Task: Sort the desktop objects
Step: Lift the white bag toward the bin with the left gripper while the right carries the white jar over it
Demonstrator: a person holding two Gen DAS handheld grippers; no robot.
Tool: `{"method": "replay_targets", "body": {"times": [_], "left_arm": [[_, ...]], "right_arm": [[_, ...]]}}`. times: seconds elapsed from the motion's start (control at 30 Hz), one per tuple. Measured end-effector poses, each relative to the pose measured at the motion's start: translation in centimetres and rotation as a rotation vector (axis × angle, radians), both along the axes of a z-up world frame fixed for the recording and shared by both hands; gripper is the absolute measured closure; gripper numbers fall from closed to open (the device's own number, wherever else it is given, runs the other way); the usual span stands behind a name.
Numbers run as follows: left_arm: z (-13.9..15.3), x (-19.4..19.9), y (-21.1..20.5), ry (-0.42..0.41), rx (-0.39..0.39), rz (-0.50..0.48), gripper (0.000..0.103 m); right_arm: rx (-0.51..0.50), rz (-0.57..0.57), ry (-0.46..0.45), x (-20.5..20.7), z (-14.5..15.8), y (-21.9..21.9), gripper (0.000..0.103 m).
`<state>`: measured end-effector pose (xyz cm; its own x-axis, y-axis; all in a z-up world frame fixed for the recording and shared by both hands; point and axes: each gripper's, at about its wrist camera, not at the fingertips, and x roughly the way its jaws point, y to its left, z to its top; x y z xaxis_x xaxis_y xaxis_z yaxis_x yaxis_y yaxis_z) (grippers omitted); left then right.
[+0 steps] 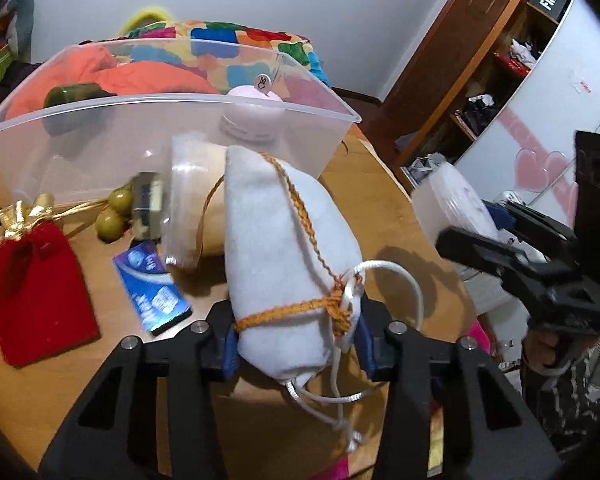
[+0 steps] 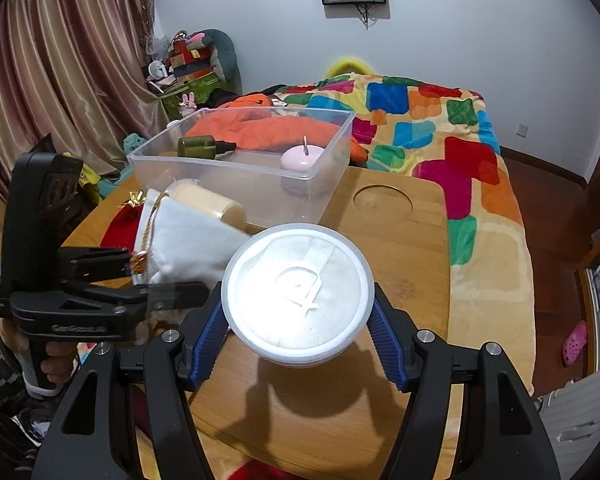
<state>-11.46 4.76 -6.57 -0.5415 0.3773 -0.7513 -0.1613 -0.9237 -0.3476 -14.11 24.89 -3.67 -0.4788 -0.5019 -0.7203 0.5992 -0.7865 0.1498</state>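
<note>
1. Left gripper (image 1: 296, 346): blue pads pressed against both sides of the white drawstring pouch (image 1: 288, 248), near its tied neck. The grip sits low on the pouch, probably so the soft body hangs forward, clear of the jaws.
2. Pouch position: lifted off the tabletop (image 1: 380, 184), in front of the clear plastic bin (image 1: 172, 120). Orange braid and white cord trail loose and could snag.
3. Right gripper (image 2: 298, 344): jaws wide, closed across the round white container (image 2: 298, 288) at its widest point, lid facing up. It casts a shadow on the wood below, so I judge it raised.
4. Bin already holds a green bottle (image 2: 204, 146) and a pink round item (image 2: 300, 158); it is likely the sorting target.
5. Still on the tabletop: red velvet bag (image 1: 40, 292), blue card (image 1: 156, 288), beige jar (image 1: 196, 208) on its side against the bin.
</note>
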Motion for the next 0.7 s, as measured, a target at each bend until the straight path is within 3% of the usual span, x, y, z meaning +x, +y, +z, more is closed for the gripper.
{"method": "replay_targets", "body": {"times": [0.1, 0.33, 0.7], "left_arm": [[0.6, 0.9, -0.5, 0.017, -0.010, -0.003, 0.058], [2.2, 1.7, -3.0, 0.035, 0.066, 0.006, 0.059], [6.1, 2.6, -5.8, 0.132, 0.008, 0.013, 0.061]], "right_arm": [[-0.007, 0.003, 0.003, 0.1, 0.3, -0.4, 0.041], [-0.016, 0.009, 0.009, 0.1, 1.0, -1.4, 0.041], [-0.018, 0.027, 0.009, 0.2, 1.5, -3.0, 0.041]]}}
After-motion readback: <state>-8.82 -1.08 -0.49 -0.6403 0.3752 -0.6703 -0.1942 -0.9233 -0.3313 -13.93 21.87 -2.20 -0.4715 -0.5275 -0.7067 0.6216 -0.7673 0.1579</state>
